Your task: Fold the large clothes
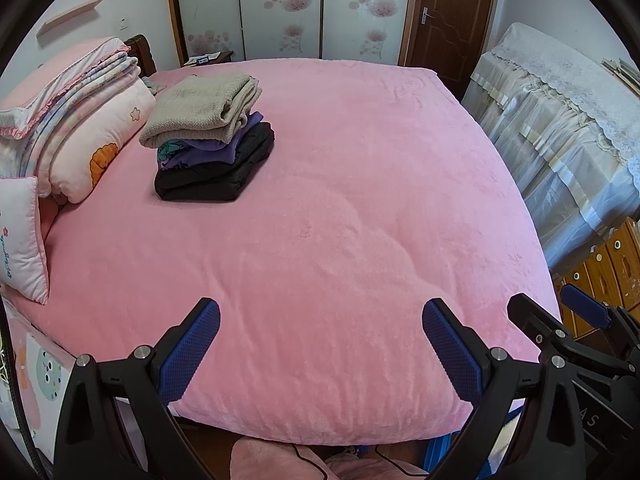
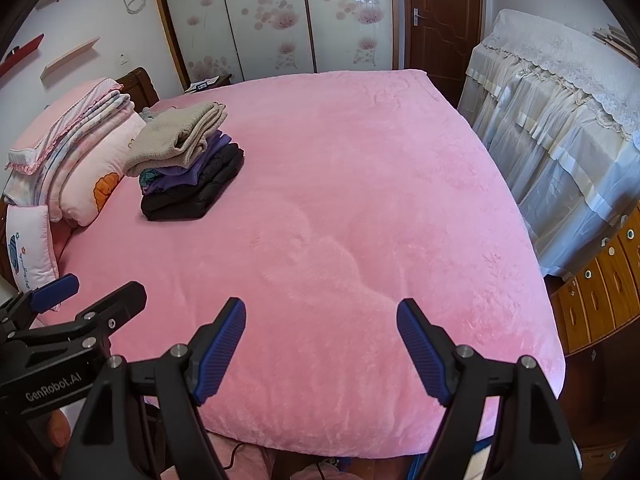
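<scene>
A stack of folded clothes (image 1: 212, 136) sits on the pink bed (image 1: 340, 220) at the far left: a beige knit on top, a purple garment in the middle, a black one at the bottom. It also shows in the right wrist view (image 2: 188, 164). My left gripper (image 1: 320, 316) is open and empty over the bed's near edge. My right gripper (image 2: 322, 316) is open and empty beside it, also over the near edge. Each gripper shows in the other's view: the right gripper (image 1: 560, 304) and the left gripper (image 2: 100, 284).
Folded quilts and pillows (image 1: 68, 128) lie along the bed's left side. A cloth-covered piece of furniture (image 1: 560, 120) stands to the right, with a wooden drawer chest (image 1: 608, 272) nearer. Wardrobe doors (image 1: 280, 8) and a brown door (image 1: 452, 16) are behind the bed.
</scene>
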